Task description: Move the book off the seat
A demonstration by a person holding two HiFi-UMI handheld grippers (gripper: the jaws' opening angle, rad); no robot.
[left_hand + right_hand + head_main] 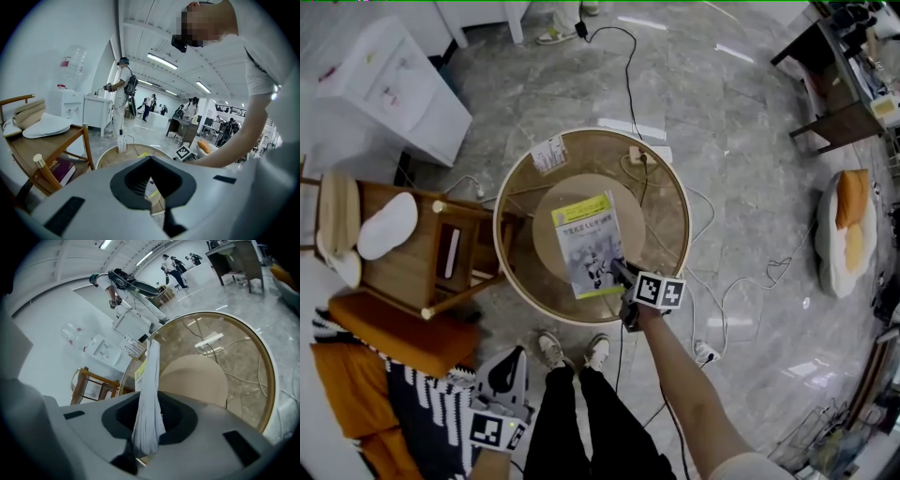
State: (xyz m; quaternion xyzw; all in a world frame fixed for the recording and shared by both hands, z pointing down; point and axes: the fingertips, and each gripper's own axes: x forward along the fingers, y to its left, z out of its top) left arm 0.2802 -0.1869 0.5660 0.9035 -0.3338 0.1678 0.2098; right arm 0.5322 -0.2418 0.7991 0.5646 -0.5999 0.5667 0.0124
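Yellow-banded grey book [589, 244], cover print unreadable, is being held over the round glass table [661, 216]; right claw [619, 272] is pinching its corner, left claw [150, 158] closed, empty.

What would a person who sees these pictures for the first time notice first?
The eye goes first to the centre of the head view, where the right gripper is shut on the lower right corner of a yellow-and-grey book over the round glass table. Next comes the wooden chair at the left, with a white oval thing lying on its seat.
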